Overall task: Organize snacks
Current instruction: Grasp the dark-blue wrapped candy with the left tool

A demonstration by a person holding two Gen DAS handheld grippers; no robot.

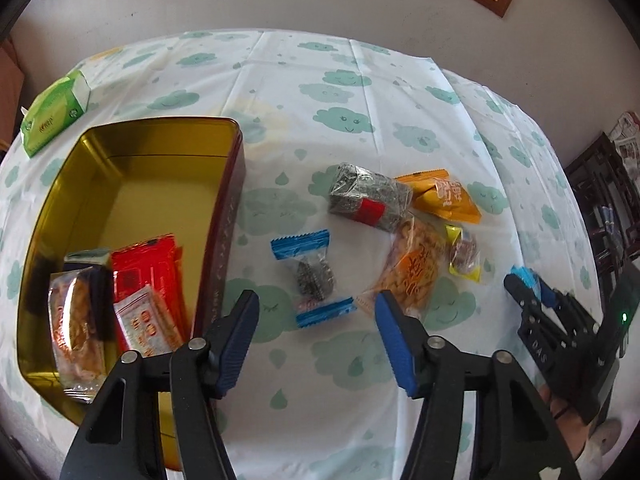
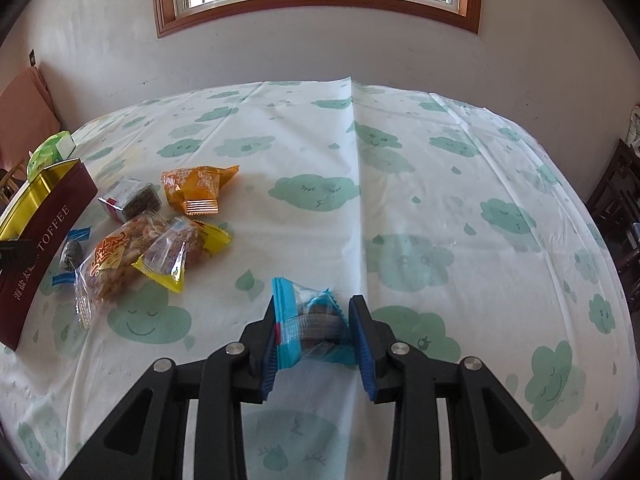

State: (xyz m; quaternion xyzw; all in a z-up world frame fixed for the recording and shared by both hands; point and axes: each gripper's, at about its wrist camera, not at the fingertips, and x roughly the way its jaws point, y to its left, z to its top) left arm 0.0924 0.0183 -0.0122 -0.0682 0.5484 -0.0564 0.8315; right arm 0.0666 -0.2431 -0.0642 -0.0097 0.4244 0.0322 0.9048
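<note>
My left gripper is open and empty, just above a blue-ended candy packet beside the open toffee tin. The tin holds a red packet and other wrapped snacks. A loose pile lies to the right: a dark seed block, an orange packet, a peanut bag and a yellow-ended candy. My right gripper is shut on a blue-wrapped snack, held above the cloth right of the pile. It also shows in the left wrist view.
A green tissue pack lies at the table's far left edge. The cloud-print cloth covers the whole table. Dark furniture stands past the right edge. A wall with a window is behind the table.
</note>
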